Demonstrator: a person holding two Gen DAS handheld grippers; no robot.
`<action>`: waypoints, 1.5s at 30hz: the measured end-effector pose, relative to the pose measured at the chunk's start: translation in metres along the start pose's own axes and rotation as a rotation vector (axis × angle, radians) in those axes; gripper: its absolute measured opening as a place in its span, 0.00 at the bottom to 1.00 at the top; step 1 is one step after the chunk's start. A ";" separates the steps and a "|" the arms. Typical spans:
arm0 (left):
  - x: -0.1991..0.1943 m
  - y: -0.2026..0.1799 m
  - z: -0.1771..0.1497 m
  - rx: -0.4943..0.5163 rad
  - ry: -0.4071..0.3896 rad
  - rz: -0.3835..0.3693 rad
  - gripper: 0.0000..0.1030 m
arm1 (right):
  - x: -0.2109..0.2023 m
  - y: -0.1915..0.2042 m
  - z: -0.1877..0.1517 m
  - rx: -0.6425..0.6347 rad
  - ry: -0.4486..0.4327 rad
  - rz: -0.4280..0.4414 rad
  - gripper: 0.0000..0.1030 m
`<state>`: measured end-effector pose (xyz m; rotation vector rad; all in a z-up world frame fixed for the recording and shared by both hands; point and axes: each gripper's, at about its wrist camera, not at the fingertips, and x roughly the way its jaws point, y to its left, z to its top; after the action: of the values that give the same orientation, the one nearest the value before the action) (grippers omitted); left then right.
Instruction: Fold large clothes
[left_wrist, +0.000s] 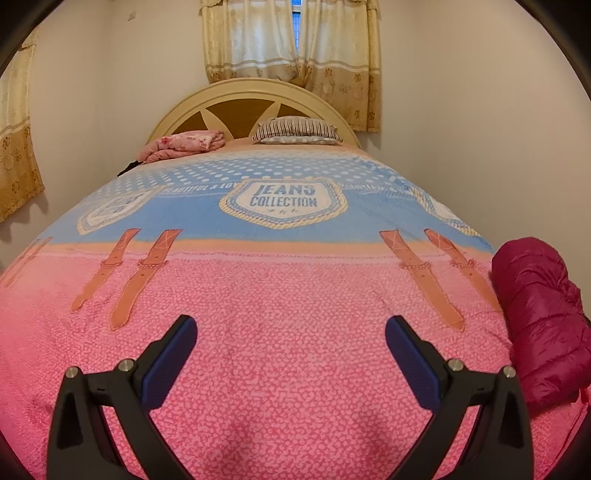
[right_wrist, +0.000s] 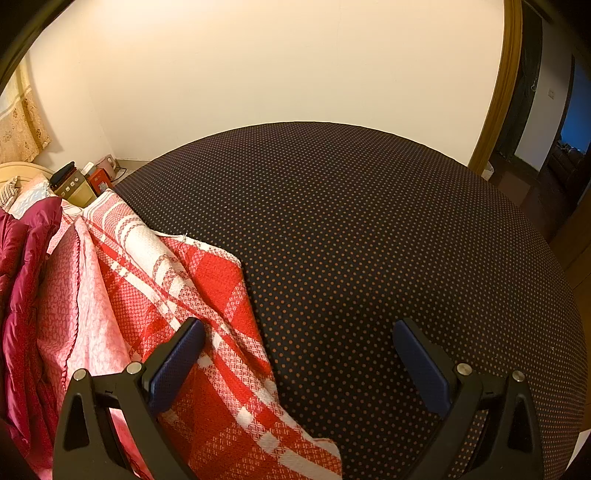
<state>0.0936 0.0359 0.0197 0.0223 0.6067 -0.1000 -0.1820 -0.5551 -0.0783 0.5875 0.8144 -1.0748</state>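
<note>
A folded magenta puffer jacket (left_wrist: 539, 317) lies at the right edge of the bed, on the pink and blue bedspread (left_wrist: 280, 295). My left gripper (left_wrist: 290, 332) is open and empty, low over the pink part of the bedspread, left of the jacket. The jacket also shows at the far left of the right wrist view (right_wrist: 26, 266). My right gripper (right_wrist: 297, 334) is open and empty over a second bed with a black dotted cover (right_wrist: 369, 240), at the edge of a red and white plaid blanket (right_wrist: 207, 295).
A striped pillow (left_wrist: 295, 130) and a folded pink floral blanket (left_wrist: 184, 144) lie at the cream headboard (left_wrist: 255, 92). Curtains (left_wrist: 291, 40) hang behind. A nightstand with small items (right_wrist: 81, 181) stands between the beds. A doorway (right_wrist: 535, 110) opens at the right.
</note>
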 end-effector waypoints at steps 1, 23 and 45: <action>0.000 -0.001 0.000 0.007 -0.004 0.005 1.00 | 0.000 0.000 0.000 0.000 0.000 0.000 0.99; -0.005 -0.009 -0.001 0.035 -0.023 0.024 1.00 | 0.000 0.003 0.000 -0.012 -0.010 0.001 0.99; -0.011 -0.025 -0.002 0.071 -0.023 0.011 1.00 | -0.145 0.185 -0.067 -0.498 -0.274 0.342 0.99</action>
<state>0.0810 0.0124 0.0247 0.0930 0.5803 -0.1105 -0.0651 -0.3580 0.0067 0.1423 0.6757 -0.5887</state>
